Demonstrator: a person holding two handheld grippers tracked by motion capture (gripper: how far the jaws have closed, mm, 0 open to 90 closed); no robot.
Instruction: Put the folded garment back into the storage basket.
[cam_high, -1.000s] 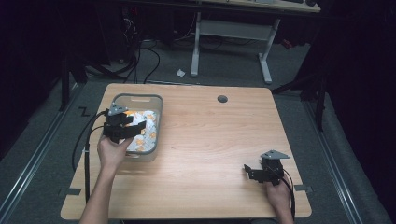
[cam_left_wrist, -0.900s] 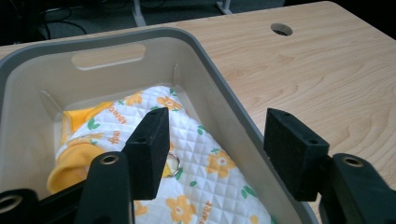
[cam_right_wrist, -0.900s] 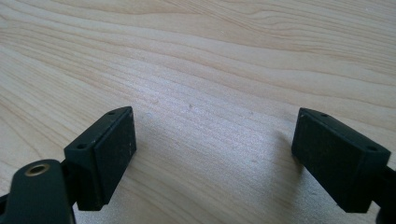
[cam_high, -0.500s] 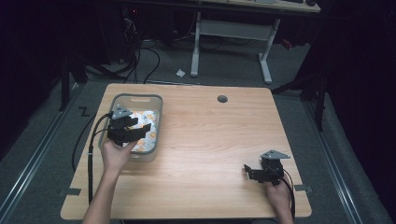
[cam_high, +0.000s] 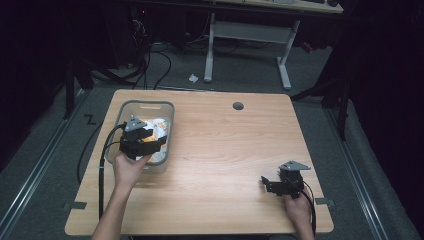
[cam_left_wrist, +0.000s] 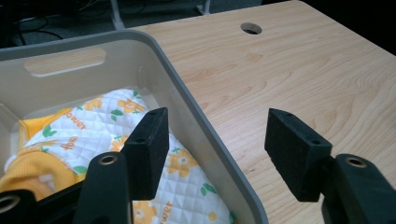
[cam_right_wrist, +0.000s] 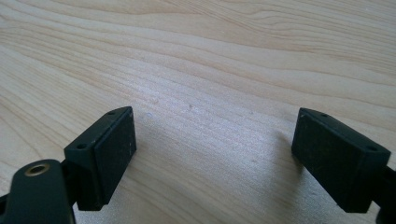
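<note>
Straddling the bin (cam_left_wrist: 196, 121) wall, left gripper (cam_left_wrist: 217, 151) fingers wide; right gripper (cam_right_wrist: 215, 158) fingers wide, holding nothing

- Grey plastic bin (cam_high: 167, 131), near the wooden table's (cam_high: 225, 150) left edge: in the high view the left gripper (cam_high: 150, 146) and the left hand (cam_high: 129, 167) cover its near-left part; in the left gripper view the picture's left and bottom edges cut it off.
- White quilted cloth with orange flower print (cam_left_wrist: 107, 126), inside the bin: partly behind one black jaw in the left gripper view, its printed lettering too small to read; in the high view, only patches of it show past the gripper.
- Right hand (cam_high: 299, 212), near the table's near-right corner: cut off by the high view's bottom edge.
- Surroundings beyond the table's far edge: too dark to tell.
</note>
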